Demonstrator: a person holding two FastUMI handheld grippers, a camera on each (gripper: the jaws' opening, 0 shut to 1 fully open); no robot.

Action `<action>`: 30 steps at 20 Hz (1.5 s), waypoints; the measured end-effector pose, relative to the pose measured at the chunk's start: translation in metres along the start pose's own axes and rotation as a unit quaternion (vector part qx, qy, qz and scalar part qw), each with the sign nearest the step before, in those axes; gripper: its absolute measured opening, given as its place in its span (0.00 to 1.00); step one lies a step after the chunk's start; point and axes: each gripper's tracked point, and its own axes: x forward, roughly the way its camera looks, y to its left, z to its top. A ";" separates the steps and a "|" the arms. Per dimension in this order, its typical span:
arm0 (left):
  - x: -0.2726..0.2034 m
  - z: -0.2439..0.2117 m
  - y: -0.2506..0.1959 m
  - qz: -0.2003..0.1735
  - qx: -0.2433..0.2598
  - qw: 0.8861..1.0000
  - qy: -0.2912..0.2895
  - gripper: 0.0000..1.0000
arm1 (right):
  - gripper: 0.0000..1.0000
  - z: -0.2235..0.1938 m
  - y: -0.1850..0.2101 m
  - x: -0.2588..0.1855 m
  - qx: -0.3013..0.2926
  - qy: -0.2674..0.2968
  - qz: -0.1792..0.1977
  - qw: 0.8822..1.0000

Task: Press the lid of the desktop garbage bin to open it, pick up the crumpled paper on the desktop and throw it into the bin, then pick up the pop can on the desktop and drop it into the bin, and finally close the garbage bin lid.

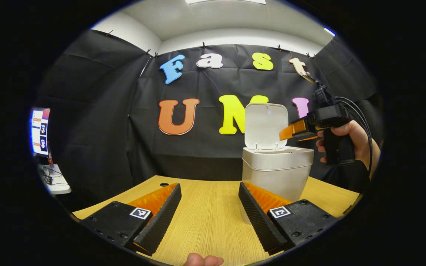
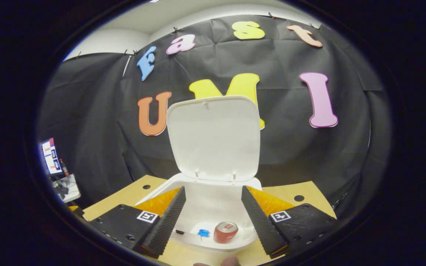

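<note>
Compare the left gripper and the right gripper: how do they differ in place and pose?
The left gripper hangs low over the bare table, beside the bin; the right gripper is held above the bin's open mouth, with the pop can inside below it. Both are open and hold nothing.

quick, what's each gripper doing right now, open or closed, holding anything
Left gripper: open, empty, low over the table beside the garbage bin.
Right gripper: open, empty, above the open bin, pop can inside.
</note>
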 end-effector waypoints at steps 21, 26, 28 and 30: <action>0.000 0.020 0.026 0.002 -0.018 0.999 -0.028 1.00 | 0.95 0.194 0.006 0.031 -0.014 -0.114 -0.055 0.992; -0.003 0.036 0.036 0.020 -0.009 0.999 -0.048 1.00 | 0.95 0.176 0.018 0.078 -0.015 -0.079 -0.048 0.996; -0.004 0.035 0.040 0.023 -0.006 0.999 -0.049 1.00 | 0.95 0.169 0.022 0.086 -0.005 -0.064 -0.041 0.997; -0.005 0.030 0.041 0.023 -0.011 0.999 -0.043 1.00 | 0.96 0.172 0.018 0.086 -0.003 -0.069 -0.049 0.996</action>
